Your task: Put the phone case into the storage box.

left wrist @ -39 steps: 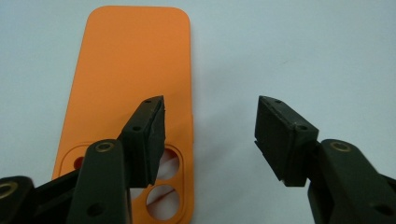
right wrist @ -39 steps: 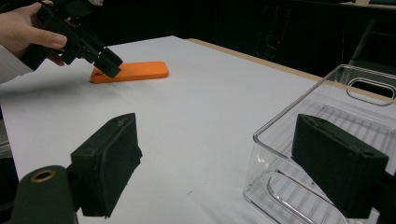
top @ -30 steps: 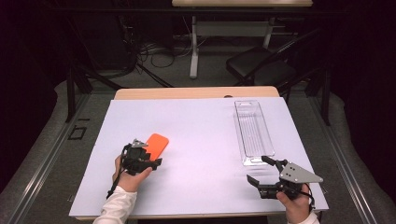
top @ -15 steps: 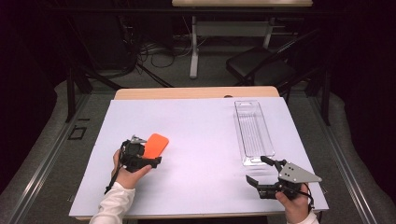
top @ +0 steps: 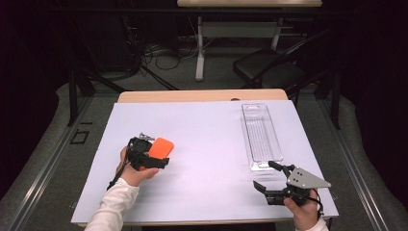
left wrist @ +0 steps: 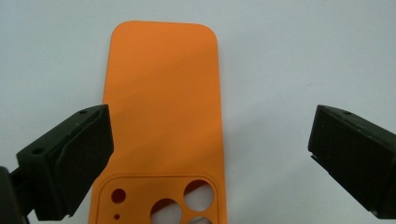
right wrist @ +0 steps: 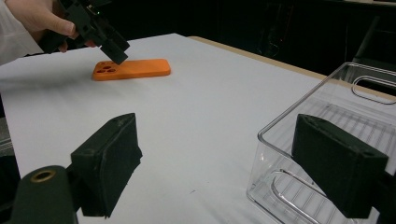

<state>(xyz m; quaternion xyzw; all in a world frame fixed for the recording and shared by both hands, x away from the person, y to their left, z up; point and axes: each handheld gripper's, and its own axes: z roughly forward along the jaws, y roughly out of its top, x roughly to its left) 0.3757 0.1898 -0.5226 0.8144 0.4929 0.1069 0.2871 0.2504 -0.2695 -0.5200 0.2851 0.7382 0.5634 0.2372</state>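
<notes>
High view: an orange phone case (top: 160, 147) lies flat on the white sheet (top: 207, 144) covering the table, in its left half and well in from every edge, with a broad bare stretch between it and the clear plastic tray (top: 261, 137) standing along the right side. Held just above the case's near end, the left gripper (top: 153, 159) has its jaws spread wide, having just been opening; the left gripper view shows the case (left wrist: 163, 107) on the sheet below and between the jaws, neither pad pressing on it, camera cut-outs nearest the gripper. Near the front right corner, the right gripper (top: 271, 174) hovers with jaws wide and nothing in them, just short of the tray's near end (right wrist: 299, 154), well apart from the case (right wrist: 133, 69)
</notes>
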